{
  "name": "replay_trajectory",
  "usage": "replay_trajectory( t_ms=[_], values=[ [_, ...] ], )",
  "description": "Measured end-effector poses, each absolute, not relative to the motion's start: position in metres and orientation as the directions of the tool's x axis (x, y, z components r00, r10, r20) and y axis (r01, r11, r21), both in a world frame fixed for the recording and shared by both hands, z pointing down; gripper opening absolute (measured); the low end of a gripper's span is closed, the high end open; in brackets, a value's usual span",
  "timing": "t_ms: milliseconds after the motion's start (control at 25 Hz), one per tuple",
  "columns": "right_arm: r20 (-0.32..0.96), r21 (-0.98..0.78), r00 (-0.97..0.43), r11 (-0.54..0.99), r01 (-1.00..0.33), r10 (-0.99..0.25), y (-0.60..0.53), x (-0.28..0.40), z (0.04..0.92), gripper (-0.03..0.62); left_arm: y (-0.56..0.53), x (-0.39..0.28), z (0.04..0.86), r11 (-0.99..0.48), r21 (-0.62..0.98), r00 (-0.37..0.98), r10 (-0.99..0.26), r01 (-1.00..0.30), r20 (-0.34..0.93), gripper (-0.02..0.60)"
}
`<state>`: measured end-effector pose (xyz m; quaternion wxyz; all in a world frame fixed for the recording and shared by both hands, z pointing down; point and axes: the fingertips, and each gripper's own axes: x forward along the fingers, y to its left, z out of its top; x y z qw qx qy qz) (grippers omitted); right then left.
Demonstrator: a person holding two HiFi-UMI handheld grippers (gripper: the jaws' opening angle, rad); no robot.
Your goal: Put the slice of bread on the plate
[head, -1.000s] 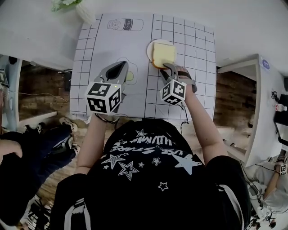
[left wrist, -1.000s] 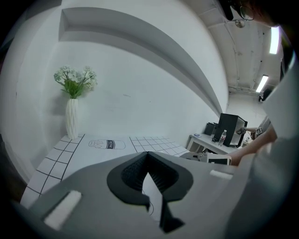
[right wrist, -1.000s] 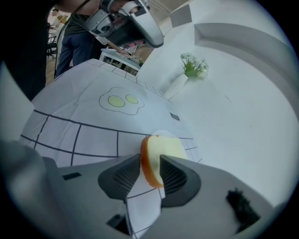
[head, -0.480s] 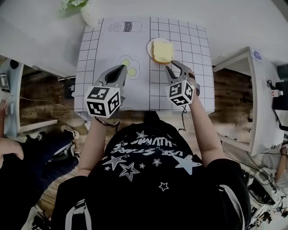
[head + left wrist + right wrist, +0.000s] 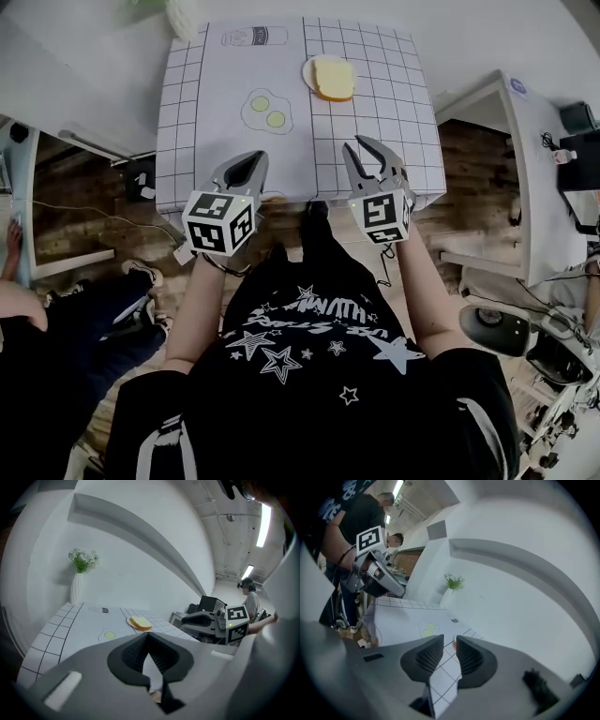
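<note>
Head view: bread slice on the plate, both grippers away from it

Head view finding: the slice of bread (image 5: 336, 79) lies flat on the small white plate (image 5: 307, 71). The plate sits on the far right part of the gridded table mat (image 5: 206, 103), well apart from both tools. A printed fried-egg drawing (image 5: 265, 111) shows on the mat to the plate's near left. You hold the left gripper (image 5: 255, 157) and the right gripper (image 5: 357, 144) side by side over the mat's near edge, both pointing toward the far side.

Left gripper view: the jaw tips meet, with nothing between them.

Right gripper view: the jaws stand a narrow gap apart, have just been closing, and hold nothing. Only the mat shows through the gap.

A white vase (image 5: 76, 588) with green sprigs stands at the table's far left corner.
</note>
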<state>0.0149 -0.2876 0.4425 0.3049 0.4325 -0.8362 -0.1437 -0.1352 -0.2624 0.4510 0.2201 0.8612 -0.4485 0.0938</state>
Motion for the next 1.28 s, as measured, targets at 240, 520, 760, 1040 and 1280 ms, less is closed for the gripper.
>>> replay_trajectory(
  t_ms=[240, 520, 760, 1040, 1280],
  values=[
    [0.429, 0.561, -0.421, 0.601, -0.570, -0.799, -0.238, 0.019, 0.453, 0.092, -0.233, -0.127, 0.460, -0.526, 0.313, 0.612, -0.698, -0.790, 0.371, 0.009],
    [0.407, 0.592, -0.408, 0.576, -0.564, -0.818, -0.227, 0.043, 0.444, 0.092, -0.217, -0.104, 0.447, -0.546, 0.282, 0.614, -0.703, -0.789, 0.359, 0.009],
    [0.401, 0.559, -0.448, 0.601, -0.571, -0.799, -0.195, 0.063, 0.439, 0.084, -0.185, -0.072, 0.450, -0.542, 0.287, 0.613, -0.693, -0.790, 0.379, 0.009],
    [0.407, 0.597, -0.483, 0.626, -0.502, -0.775, -0.139, 0.081, 0.450, 0.084, -0.150, -0.029, 0.451, -0.547, 0.273, 0.611, -0.695, -0.791, 0.379, 0.009],
    [0.375, 0.557, -0.496, 0.618, -0.555, -0.783, -0.098, 0.113, 0.445, 0.083, -0.106, 0.010, 0.452, -0.552, 0.257, 0.608, -0.690, -0.793, 0.393, 0.009]
  ],
)
